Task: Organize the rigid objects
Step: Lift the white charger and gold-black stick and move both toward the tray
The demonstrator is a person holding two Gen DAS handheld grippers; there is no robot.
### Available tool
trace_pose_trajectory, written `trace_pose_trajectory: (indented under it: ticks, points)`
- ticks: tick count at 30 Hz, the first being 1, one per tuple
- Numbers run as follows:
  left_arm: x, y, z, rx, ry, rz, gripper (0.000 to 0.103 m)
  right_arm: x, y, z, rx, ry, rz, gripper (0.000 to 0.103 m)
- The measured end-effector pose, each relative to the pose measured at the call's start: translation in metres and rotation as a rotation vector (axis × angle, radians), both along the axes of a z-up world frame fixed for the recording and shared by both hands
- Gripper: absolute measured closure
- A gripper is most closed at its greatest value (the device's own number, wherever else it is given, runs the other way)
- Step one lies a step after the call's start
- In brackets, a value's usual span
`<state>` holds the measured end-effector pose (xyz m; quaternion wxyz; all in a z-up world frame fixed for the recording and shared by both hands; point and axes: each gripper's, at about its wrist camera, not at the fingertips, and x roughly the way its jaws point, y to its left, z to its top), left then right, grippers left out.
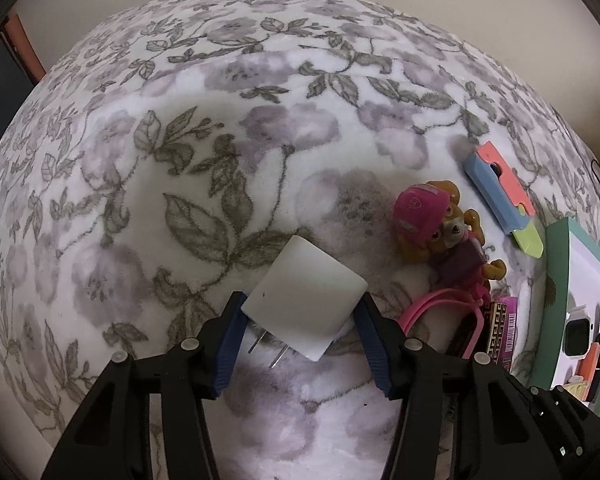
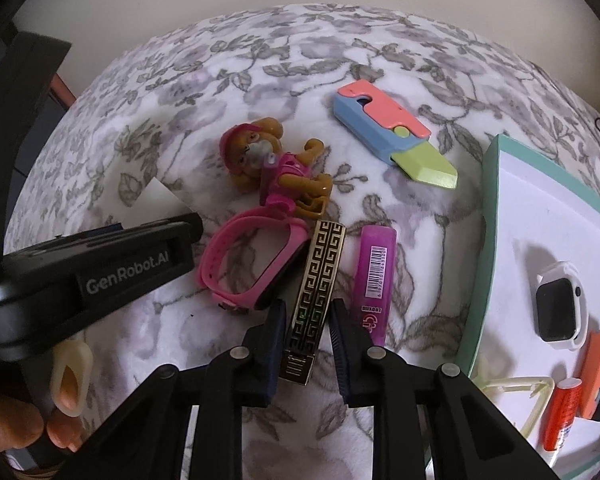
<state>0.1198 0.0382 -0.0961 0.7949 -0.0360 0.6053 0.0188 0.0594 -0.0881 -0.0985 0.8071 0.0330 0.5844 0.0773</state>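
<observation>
White plug adapter [image 1: 306,296] is clamped in the left gripper [image 1: 300,312], held just above the floral blanket [image 1: 180,128], prongs pointing down-left.

Right gripper [image 2: 306,322] fingers straddle the gold-patterned lighter [image 2: 314,296], lying between the pink watch band [image 2: 244,260] and purple highlighter [image 2: 374,280]; can't tell if they're pinching it yet. I'd squeeze square on its long sides so it doesn't twist, lift straight up, then head for the teal-rimmed tray [image 2: 490,216] on the right.

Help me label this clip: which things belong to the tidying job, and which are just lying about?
Job:
white charger, between left fingers
patterned lighter, between right fingers
pink band
dog figure
purple highlighter
toy knife
tray

Lying about:
floral blanket
</observation>
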Motion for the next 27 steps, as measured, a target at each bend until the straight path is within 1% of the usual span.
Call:
trace_pose_trajectory:
  ticks: [6,14,21,27]
  points:
    - [-0.002,0.011,0.006,-0.038,-0.007,0.027,0.051,0.0,-0.006,0.003,0.026,0.001,-0.016,0.082]
    - [-0.003,0.014,0.011,-0.065,-0.026,0.032,0.051,-0.003,-0.019,0.013,0.057,-0.015,-0.045,0.085]
    - [-0.005,0.015,0.025,-0.075,-0.065,0.047,0.051,-0.005,-0.029,0.026,0.123,-0.042,-0.075,0.086]
    - [-0.005,0.015,0.041,-0.083,-0.113,0.048,0.051,-0.008,-0.034,0.037,0.157,-0.067,-0.082,0.086]
